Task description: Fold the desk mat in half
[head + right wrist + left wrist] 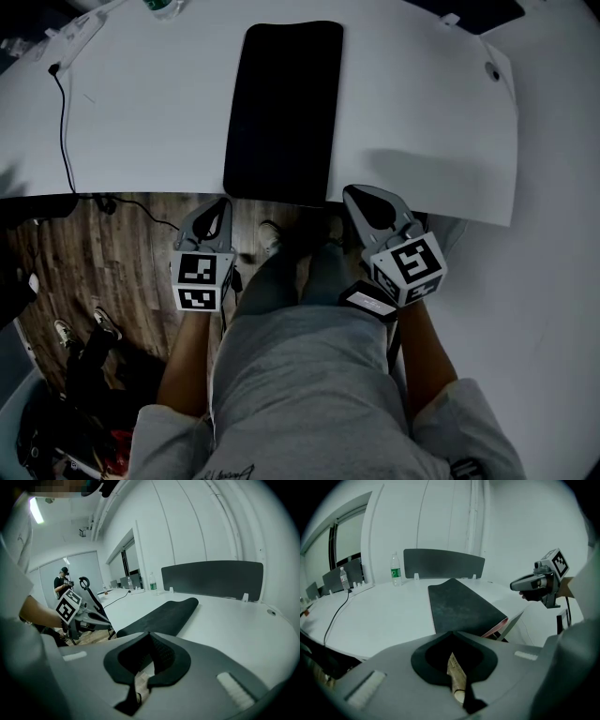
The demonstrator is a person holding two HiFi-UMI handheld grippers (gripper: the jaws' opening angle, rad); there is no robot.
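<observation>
long black soft desk mat (284, 108) lies mid white table (141, 103), near end at table lip, pink underlayer peeking, so probably already doubled | left gripper (217, 208) closed, empty | right gripper (364, 199) closed, empty | both held off the table edge, likely because nothing is left to grip

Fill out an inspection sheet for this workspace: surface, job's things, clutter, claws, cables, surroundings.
Surface: white desk, mostly bare.
Job's things: black desk mat lies on the desk and reaches its front edge; a pinkish layer shows under its near corner.
Clutter: water bottle upright at the desk's far side.
Claws: left claw and right claw both shut with nothing between them, held at the desk's front edge.
Cables: black cable crosses the desk's left part and drops off the front edge.
Surroundings: wood floor; dark divider panel behind the desk; a person standing far off.
</observation>
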